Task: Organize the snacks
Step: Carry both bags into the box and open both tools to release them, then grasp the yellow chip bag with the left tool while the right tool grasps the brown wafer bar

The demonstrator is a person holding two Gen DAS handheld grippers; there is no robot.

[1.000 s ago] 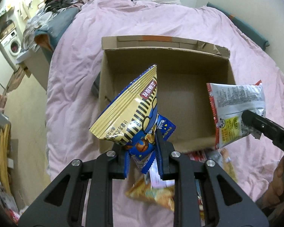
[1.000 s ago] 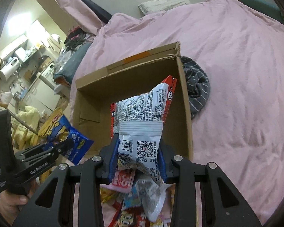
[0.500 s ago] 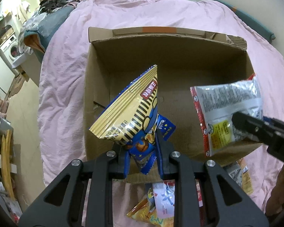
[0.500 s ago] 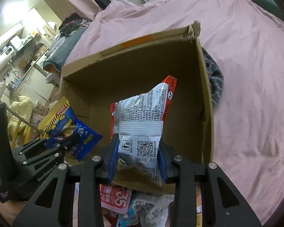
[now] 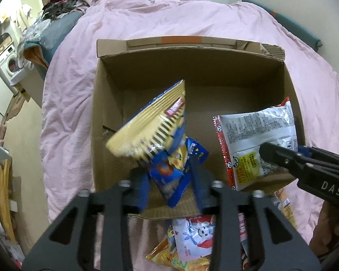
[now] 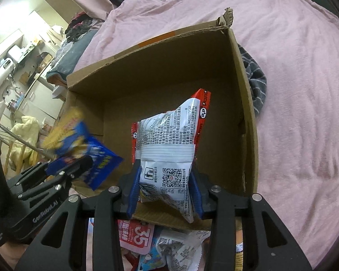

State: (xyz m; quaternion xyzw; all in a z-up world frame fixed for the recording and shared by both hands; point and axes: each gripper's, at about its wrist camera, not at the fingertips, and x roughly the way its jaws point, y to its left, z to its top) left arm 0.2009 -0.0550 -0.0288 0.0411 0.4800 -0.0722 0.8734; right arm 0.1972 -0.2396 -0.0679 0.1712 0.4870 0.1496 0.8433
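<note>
Our left gripper (image 5: 169, 192) looks like it's letting go: the fingers (image 5: 142, 187) sit apart from the blue bag (image 5: 169, 158) with gaps on both sides, and the bag is motion-blurred, so we'd call it released, or right on the edge of it. The bag hangs just ahead of the tips, over the near-left part of the box (image 5: 192, 72), which sits on the pink bed (image 5: 79, 79). Our right gripper (image 6: 165, 192) is clamped on the bottom seal of the white bag (image 6: 169, 140), which stands up ahead of it over the near-right side of the box. No snacks show on the box floor, so we reckon these two are the first ones in. More snacks (image 6: 160, 244) are piled just below and behind both grippers, outside the near wall. What could go wrong? The blue bag is tipped to the left and starts close to the near wall, so if it catches the rim or tumbles it might flop back out onto the pile, or land propped against the left wall and hog room. The white bag is only pinched at its seal, and crinkly film can slip. Opening too close to the near edge would drop it on the rim. The grippers are also fairly close together, so a careless swing inward could knock one bag into the other.
</note>
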